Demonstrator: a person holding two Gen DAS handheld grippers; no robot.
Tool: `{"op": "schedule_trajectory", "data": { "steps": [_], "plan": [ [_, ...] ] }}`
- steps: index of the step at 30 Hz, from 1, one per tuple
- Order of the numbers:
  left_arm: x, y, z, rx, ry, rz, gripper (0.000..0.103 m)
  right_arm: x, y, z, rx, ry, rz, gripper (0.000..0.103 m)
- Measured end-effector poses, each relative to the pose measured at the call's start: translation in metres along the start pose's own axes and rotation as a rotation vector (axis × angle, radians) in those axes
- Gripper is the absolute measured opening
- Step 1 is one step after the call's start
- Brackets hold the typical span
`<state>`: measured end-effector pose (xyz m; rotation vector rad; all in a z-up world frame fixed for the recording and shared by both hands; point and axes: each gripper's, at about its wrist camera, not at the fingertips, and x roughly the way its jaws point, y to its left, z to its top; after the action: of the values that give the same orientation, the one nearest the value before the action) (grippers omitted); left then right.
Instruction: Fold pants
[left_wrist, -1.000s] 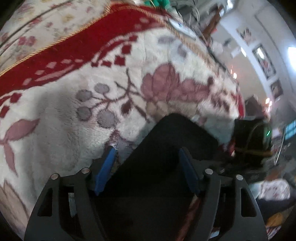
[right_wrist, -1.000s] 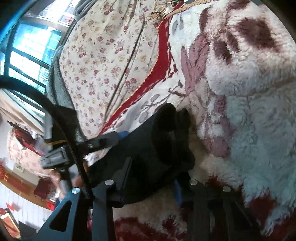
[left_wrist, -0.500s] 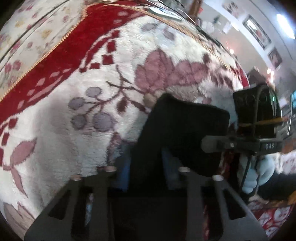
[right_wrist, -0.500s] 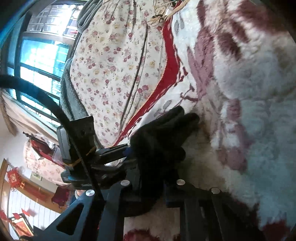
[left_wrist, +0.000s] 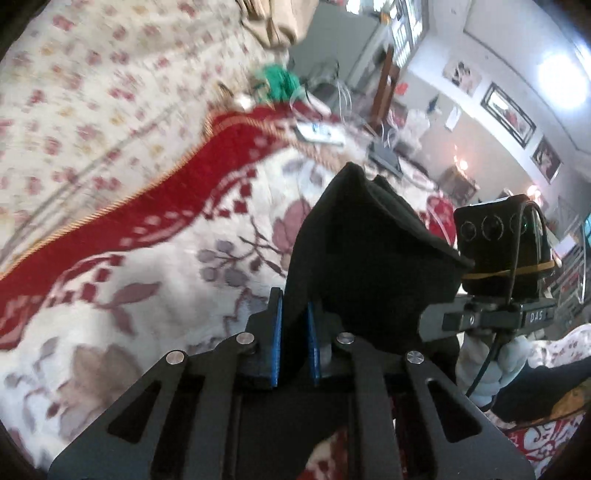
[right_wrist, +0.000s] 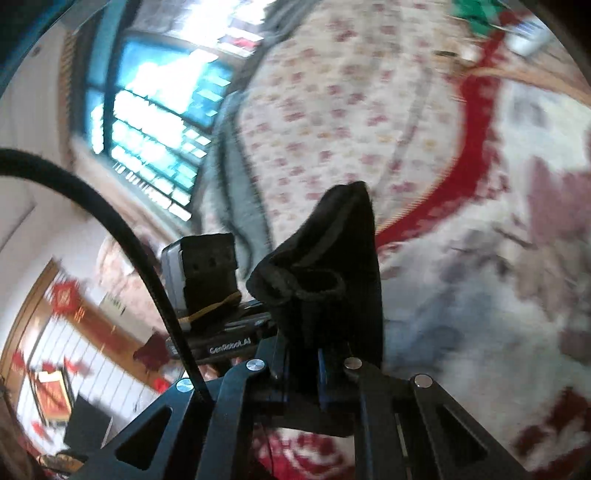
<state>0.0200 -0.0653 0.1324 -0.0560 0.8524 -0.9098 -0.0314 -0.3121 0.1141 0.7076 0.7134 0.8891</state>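
Both grippers, left gripper (left_wrist: 294, 328) and right gripper (right_wrist: 302, 363), now have jaws clamped narrow on the black pants (left_wrist: 354, 254), lifted off the blanket (left_wrist: 155, 295) since a second ago.

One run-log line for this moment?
left tool: shut on pants | right tool: shut on pants | pants: raised above blanket

Open plush blanket (left_wrist: 155, 295) is seen to the left and far of the left tool (left_wrist: 293, 339). Passage to its right is blocked by the right tool (left_wrist: 502, 273) close beside it. The far blanket edge is cluttered with a green item (left_wrist: 277, 79) and cables (left_wrist: 332, 99).
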Motion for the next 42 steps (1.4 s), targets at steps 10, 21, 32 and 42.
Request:
{"op": "schedule_trajectory", "data": {
  "steps": [10,21,32,42],
  "plan": [
    [-0.103,0.066,-0.099,-0.276,-0.131,0.188,0.011,0.115,0.06,-0.05,-0.138,0.262,0.081,0.01],
    [-0.172,0.113,-0.194,-0.617,-0.232,0.333,0.049,0.205,0.043,-0.094,-0.104,0.471,0.046,0.037],
    [-0.137,0.059,-0.179,-0.539,-0.209,0.321,0.062,0.108,0.024,-0.039,-0.173,0.239,-0.177,0.045],
    [-0.106,0.057,-0.177,-0.551,-0.184,0.402,0.062,0.135,-0.021,-0.049,-0.078,0.302,-0.28,0.046]
  ]
}}
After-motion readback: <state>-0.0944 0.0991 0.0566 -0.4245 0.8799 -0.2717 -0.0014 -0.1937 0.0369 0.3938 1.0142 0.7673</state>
